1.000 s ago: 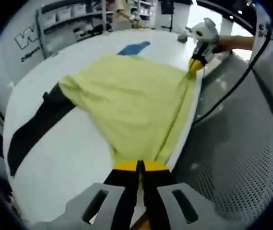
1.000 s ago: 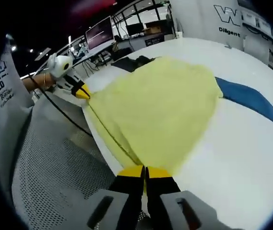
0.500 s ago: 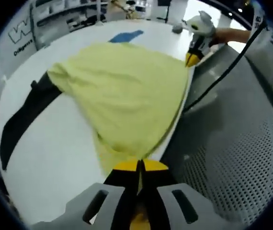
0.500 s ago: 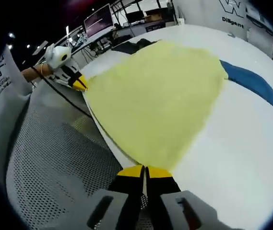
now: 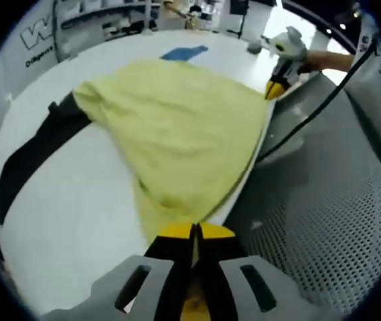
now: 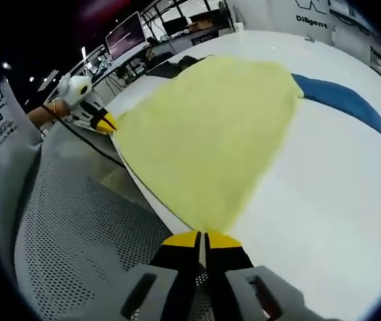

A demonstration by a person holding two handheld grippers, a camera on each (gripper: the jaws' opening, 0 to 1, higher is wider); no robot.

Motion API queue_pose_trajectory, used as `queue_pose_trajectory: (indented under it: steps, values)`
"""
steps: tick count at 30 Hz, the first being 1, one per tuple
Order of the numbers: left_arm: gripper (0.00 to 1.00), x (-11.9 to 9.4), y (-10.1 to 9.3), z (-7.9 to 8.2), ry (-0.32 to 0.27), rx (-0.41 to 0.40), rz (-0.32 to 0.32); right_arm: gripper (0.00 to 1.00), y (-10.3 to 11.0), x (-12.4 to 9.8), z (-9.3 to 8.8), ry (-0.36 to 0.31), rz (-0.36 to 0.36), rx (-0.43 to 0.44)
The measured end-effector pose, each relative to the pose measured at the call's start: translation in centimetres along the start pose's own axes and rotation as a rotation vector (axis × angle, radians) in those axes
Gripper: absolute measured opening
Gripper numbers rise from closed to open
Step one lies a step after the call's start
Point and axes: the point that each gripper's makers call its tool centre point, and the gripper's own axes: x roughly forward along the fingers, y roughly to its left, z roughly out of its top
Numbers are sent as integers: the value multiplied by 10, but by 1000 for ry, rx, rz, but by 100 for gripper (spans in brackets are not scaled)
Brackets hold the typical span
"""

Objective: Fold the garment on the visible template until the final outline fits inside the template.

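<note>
Yellow garment (image 5: 177,127); white table (image 5: 76,207); black strip (image 5: 36,157); blue strip (image 6: 341,107).

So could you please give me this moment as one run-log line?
left gripper: shut on yellow garment | right gripper: shut on yellow garment | garment: stretched along white table edge | fold: not yet made

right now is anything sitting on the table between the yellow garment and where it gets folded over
Nothing visible does. The yellow garment lies spread on the white table, each near corner pinched in the left gripper and right gripper. Only the flat black strip and blue strip lie beyond it.
</note>
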Motion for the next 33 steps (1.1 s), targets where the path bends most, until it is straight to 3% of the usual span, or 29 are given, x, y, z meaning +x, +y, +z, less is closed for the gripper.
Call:
queue_pose_trajectory:
  steps: [5,10,13,18,27,33]
  values:
    - [0,-9,0,14,-69,-51,-7,0,-6,-3,-2,-6,-29,33]
    - [0,-17,11,38,-160,-87,10,0,-17,-11,14,-103,-65,95]
    - [0,-22,23,55,-224,-119,32,0,-18,-18,33,-192,-67,136]
    - [0,-28,30,72,-231,-87,59,0,-25,-29,52,-268,-79,148]
    - [0,-42,31,101,-281,-64,35,0,-35,-42,76,-313,-99,122]
    - [0,-47,33,88,-233,-41,64,0,-36,-43,78,-332,-102,125]
